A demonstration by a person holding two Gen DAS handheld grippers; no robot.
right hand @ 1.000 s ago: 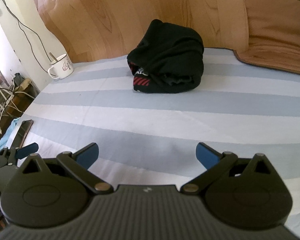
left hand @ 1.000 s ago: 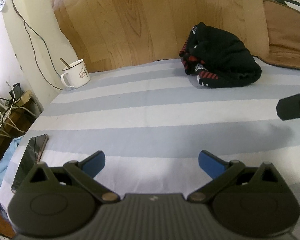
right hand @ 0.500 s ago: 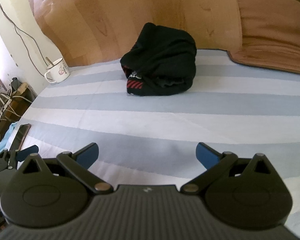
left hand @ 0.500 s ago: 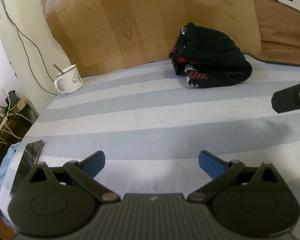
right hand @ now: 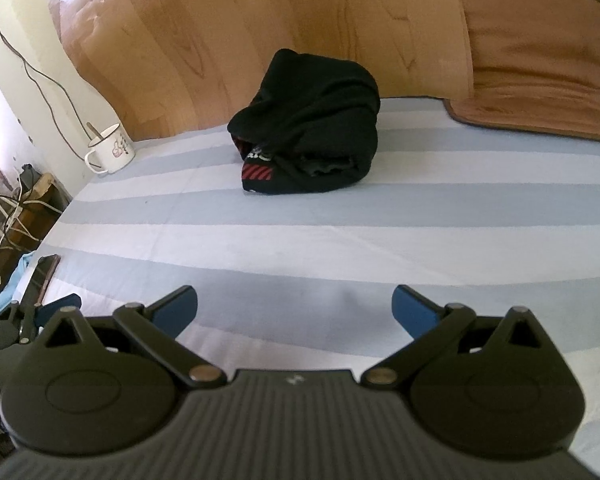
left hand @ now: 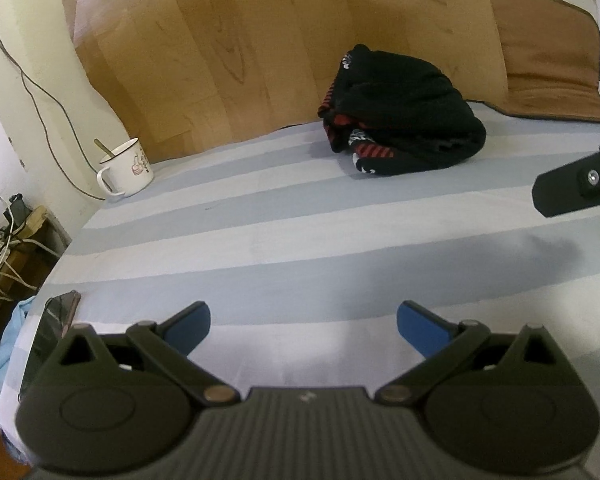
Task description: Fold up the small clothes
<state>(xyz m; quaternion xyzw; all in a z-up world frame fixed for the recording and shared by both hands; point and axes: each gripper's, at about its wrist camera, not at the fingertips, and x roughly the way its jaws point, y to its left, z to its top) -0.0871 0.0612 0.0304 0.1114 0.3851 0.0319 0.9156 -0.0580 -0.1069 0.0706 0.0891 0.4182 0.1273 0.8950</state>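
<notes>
Far left of the left tongs [left hand: 303,326]: phone [left hand: 50,336] lying flat at the bed's left edge, just beside the left blue pad. Ahead-left, well apart: white enamel mug [left hand: 126,168] with a spoon standing in it, upright on the striped sheet [left hand: 300,240], close to the wooden headboard [left hand: 260,52].

Left tongs: both blue pads spread wide, nothing between them, hovering over bare sheet.

Ahead and right of the left tongs, well apart: crumpled black garment [left hand: 404,136] with red-striped trim, bunched in 1 heap on the sheet near the headboard. Unfolded. No contact with either tool.

Right tongs [right hand: 295,310]: pads spread wide, nothing between them, over bare sheet. The garment sits straight ahead of them, slightly left of centre, well apart. In the left wrist view 1 black finger of the right tongs shows at the right edge.

Ahead-right of the right tongs: brown cushion [right hand: 540,52] leaning on the headboard, lower edge on the sheet.
</notes>
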